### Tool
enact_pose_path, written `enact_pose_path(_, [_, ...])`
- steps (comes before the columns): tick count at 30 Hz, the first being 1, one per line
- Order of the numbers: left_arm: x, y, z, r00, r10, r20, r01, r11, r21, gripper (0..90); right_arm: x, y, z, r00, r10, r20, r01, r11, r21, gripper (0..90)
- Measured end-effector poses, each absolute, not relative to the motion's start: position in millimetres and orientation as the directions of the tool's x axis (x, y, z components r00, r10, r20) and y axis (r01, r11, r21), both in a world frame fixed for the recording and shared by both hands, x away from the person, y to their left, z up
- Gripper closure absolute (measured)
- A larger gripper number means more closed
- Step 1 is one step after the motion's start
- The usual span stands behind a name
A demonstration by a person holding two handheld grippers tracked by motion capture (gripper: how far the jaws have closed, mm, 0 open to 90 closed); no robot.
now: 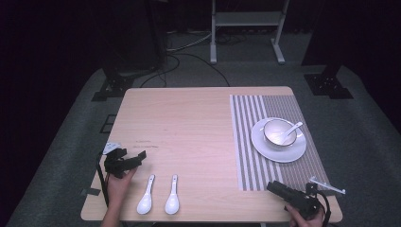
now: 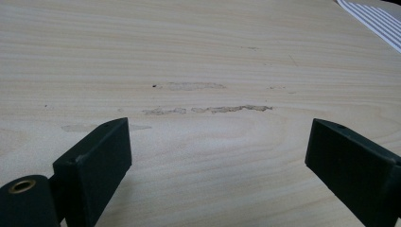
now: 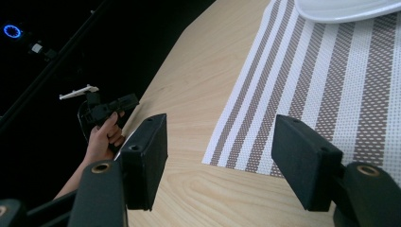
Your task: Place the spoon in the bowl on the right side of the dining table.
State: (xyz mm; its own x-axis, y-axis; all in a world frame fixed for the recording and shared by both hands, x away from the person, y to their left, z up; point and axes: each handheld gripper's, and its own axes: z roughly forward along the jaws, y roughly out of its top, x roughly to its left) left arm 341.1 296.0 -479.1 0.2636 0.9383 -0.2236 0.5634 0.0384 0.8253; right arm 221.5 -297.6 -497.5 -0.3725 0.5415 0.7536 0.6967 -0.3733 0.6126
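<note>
Two white spoons lie side by side near the table's front edge, one (image 1: 146, 196) left of the other (image 1: 172, 196). On the striped placemat (image 1: 265, 106) a white plate (image 1: 280, 153) carries a bowl (image 1: 272, 134) with a third spoon (image 1: 290, 130) in it. My left gripper (image 1: 137, 157) is open over bare wood just left of the two spoons, its jaws wide apart (image 2: 217, 142). At the front right corner my right gripper (image 1: 274, 187) is open too, its jaws (image 3: 220, 142) over the placemat's near edge (image 3: 302, 85), with the plate's rim (image 3: 345, 9) farther ahead.
The wooden table (image 1: 189, 123) has scuff marks (image 2: 208, 109) ahead of the left jaws. Dark stand bases (image 1: 111, 85) and cables lie on the floor behind the table, with a white frame (image 1: 246, 28) farther back. In the right gripper view the left hand (image 3: 101, 137) holds its gripper (image 3: 111, 106).
</note>
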Motion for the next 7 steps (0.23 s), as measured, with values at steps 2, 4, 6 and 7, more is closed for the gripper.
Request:
enact_pose_path(2, [341.1, 296.1, -479.2, 0.265, 0.938, -0.225, 0.563, 0.039, 0.826, 6.7, 221.2, -298.2, -495.7, -0.386, 0.533, 0.753, 0.683, -0.385, 0.621, 35.9])
enact_pose_path(4, [341.2, 296.1, -479.1, 0.266, 0.938, -0.224, 0.564, 0.038, 0.825, 6.7, 221.1, -298.1, -495.6, -0.389, 0.527, 0.756, 0.682, -0.387, 0.62, 35.9])
enact_pose_path(6, [341.4, 296.1, -479.1, 0.266, 0.938, -0.225, 0.566, 0.037, 0.824, 6.7, 220.9, -297.0, -496.1, -0.391, 0.519, 0.76, 0.682, -0.391, 0.618, 35.9])
enact_pose_path(7, [341.6, 296.1, -479.2, 0.266, 0.937, -0.227, 0.567, 0.038, 0.823, 6.7, 221.6, -295.9, -497.2, -0.395, 0.516, 0.76, 0.684, -0.388, 0.618, 35.9])
